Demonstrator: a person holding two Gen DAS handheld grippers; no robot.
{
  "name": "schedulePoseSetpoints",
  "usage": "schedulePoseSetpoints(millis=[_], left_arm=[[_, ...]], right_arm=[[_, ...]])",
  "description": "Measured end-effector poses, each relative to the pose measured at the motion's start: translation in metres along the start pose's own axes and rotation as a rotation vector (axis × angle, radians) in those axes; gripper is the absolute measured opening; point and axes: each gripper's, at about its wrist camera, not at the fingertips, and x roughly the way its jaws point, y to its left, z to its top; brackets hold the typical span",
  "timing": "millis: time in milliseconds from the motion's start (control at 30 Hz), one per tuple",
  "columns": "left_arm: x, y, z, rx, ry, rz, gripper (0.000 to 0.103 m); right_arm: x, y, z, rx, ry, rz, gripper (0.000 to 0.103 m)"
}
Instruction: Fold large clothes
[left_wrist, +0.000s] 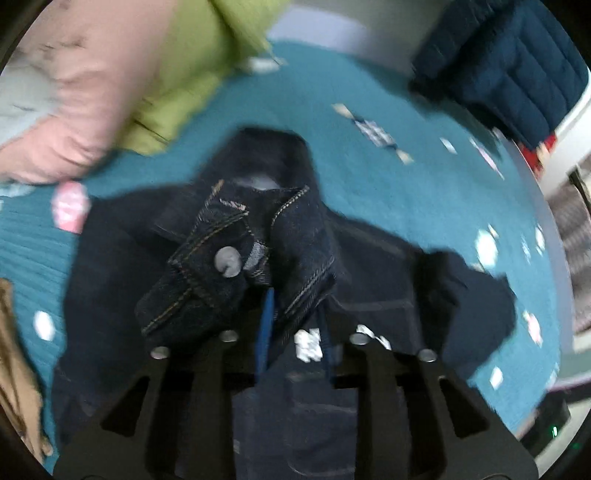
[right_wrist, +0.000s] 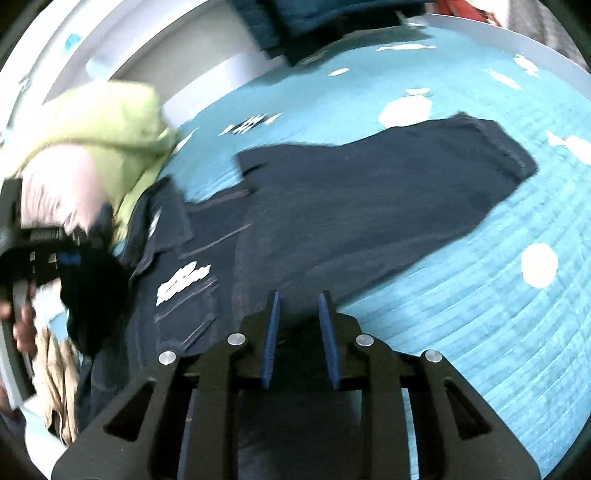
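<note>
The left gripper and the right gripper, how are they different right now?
The left gripper has a bunched-up part of the dark denim jacket between its jaws, lifted off the teal bedspread. The right gripper has its jaws apart with nothing between them, low over the jacket's flat part. Both have the same black frames and blue pads.

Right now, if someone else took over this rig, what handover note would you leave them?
Left tongs: shut on a bunched fold of the dark denim jacket, lifted off the bed.
Right tongs: open, holding nothing, low over the jacket's spread part.
Jacket lies on the teal bedspread; green and pink clothes sit piled beyond.
Done: one fold begun. Left: finish folding, flatten.
</note>
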Motion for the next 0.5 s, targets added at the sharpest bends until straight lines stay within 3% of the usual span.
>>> schedulePoseSetpoints(millis=[33, 67, 200, 267, 400, 433, 500], left_arm=[[0.0, 0.0, -0.001, -0.002, 0.021, -0.037, 0.063], [-0.005, -0.003, -0.001, -0.015, 0.019, -0.125, 0.073], [-0.039, -0.007, 0.003, 0.02, -0.09, -0.2, 0.088], [-0.055, -0.007, 0.003, 0.06, -0.164, -0.164, 0.09], [-0.049, 0.009, 0.0, 0.106, -0.212, 0.101, 0.091], [-0.04, 0.015, -0.003, 0.093, -0.187, 0.123, 0.091], [-0.02, 0.022, -0.014, 0.058, -0.107, 0.074, 0.091]], right_arm=[[0.0, -0.007, 0.003, 0.011, -0.003, -0.006, 0.025], [0.001, -0.013, 0.004, 0.029, -0.003, -0.01, 0.027], [-0.003, -0.044, 0.011, 0.094, -0.006, -0.016, 0.03], [-0.006, -0.058, 0.015, 0.131, -0.017, -0.019, 0.03], [-0.012, -0.082, 0.023, 0.213, -0.065, -0.054, 0.034], [-0.014, -0.086, 0.024, 0.231, -0.078, -0.06, 0.036], [-0.017, -0.096, 0.028, 0.275, -0.104, -0.085, 0.039]])
